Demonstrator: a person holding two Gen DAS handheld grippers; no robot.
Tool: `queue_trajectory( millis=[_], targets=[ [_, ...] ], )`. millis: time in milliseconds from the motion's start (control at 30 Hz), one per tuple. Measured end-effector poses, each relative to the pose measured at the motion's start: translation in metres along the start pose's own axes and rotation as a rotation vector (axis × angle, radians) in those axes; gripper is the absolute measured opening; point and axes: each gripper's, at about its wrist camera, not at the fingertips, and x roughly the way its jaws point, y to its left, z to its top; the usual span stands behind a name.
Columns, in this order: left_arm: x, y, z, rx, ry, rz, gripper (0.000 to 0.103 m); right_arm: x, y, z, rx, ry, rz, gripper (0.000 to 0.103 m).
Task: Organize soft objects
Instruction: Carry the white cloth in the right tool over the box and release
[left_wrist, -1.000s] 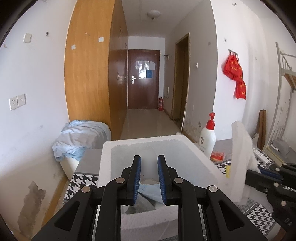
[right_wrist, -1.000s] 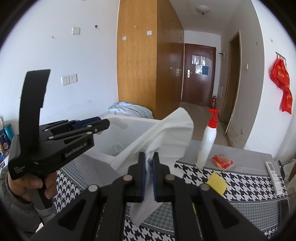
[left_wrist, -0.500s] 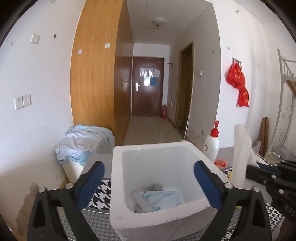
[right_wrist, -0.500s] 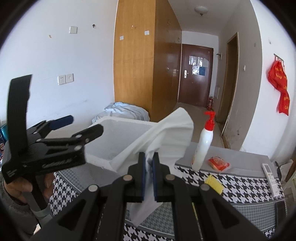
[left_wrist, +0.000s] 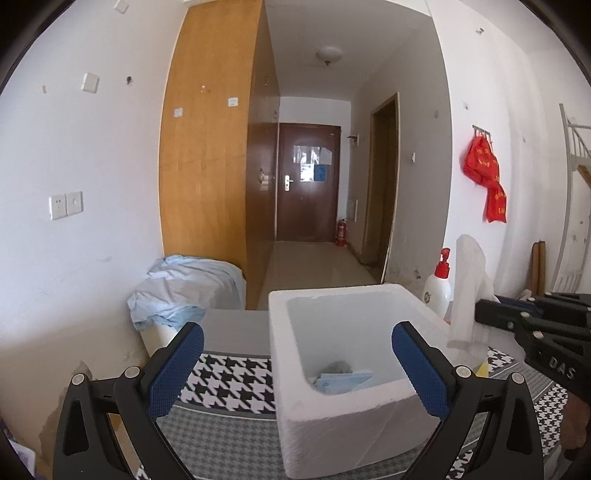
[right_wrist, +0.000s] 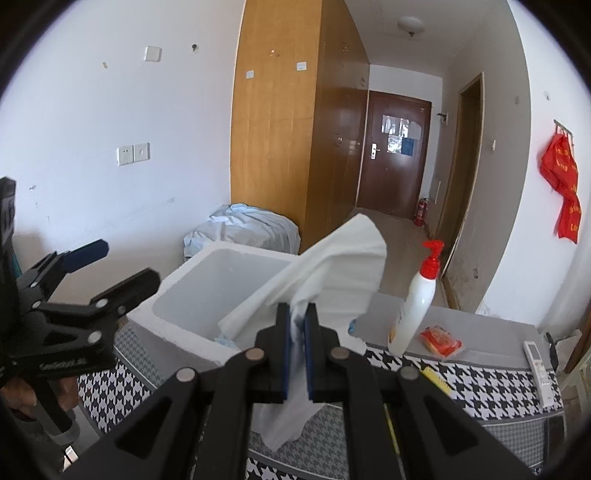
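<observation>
Foam box (left_wrist: 343, 417), contents partly hidden behind rim.

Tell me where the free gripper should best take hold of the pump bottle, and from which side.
Probably the white body of the pump bottle, below the red pump head, approached level from the near side. It stands upright on the table, with the orange packet close on one side and the foam box on the other.

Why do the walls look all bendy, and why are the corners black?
Both wrist views use a fisheye lens: the cupboard bows in the left view, the white wall curves in the right. The black corners are the lens rim. Both are sharp and daylit; the white cloth looks bright.
</observation>
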Motion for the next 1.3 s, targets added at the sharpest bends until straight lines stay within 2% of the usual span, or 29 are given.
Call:
queue_trajectory(
  millis=[633, 1100, 1200, 1267, 1300],
  targets=[
    [-0.018, 0.038, -0.015, -0.044, 0.011, 0.026, 0.102, 0.042, 0.016, 0.019, -0.001, 0.049, 0.033, 0.009],
    [-0.027, 0.047, -0.019, -0.050, 0.019, 0.038, 0.102, 0.068, 0.028, 0.025, 0.020, 0.110, 0.061, 0.011],
    [-0.029, 0.049, -0.020, -0.052, 0.023, 0.039, 0.102, 0.071, 0.031, 0.025, 0.015, 0.120, 0.070, 0.022],
    [-0.030, 0.049, -0.020, -0.054, 0.025, 0.041, 0.102, 0.073, 0.033, 0.025, 0.016, 0.123, 0.079, 0.041],
    [-0.030, 0.050, -0.020, -0.056, 0.024, 0.041, 0.102, 0.073, 0.033, 0.025, 0.019, 0.123, 0.083, 0.044]
  ],
)
